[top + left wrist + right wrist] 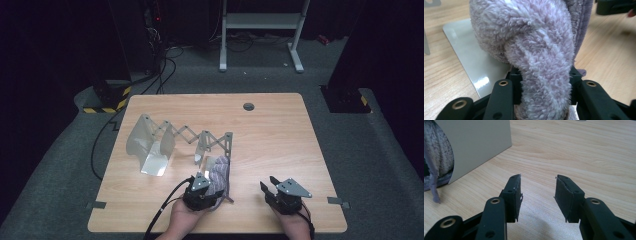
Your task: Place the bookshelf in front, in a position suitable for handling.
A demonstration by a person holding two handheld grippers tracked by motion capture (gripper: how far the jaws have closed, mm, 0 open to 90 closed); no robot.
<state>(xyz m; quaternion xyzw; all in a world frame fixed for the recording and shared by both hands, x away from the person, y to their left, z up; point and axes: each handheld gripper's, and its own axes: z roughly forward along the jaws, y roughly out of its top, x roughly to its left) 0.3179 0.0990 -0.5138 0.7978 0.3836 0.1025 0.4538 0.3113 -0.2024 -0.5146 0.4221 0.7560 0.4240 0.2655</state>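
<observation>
The left tongs (204,181) are clamped on a fluffy lilac towel (534,50), the plush roll squeezed between both pads, and they hold it at the near end of an expanding scissor-lattice rack (192,136) that stretches across the wooden counter (280,135). The grip sits low on the bundle, probably so that the free part can drape over or lean against the rack's pale end panel (471,57), which stands just behind the towel. The towel rests against that near panel, close to the counter's front edge. The right tongs (537,195) hover half-open and empty above bare wood, well apart from the towel, seemingly kept clear until a second grip is needed
</observation>
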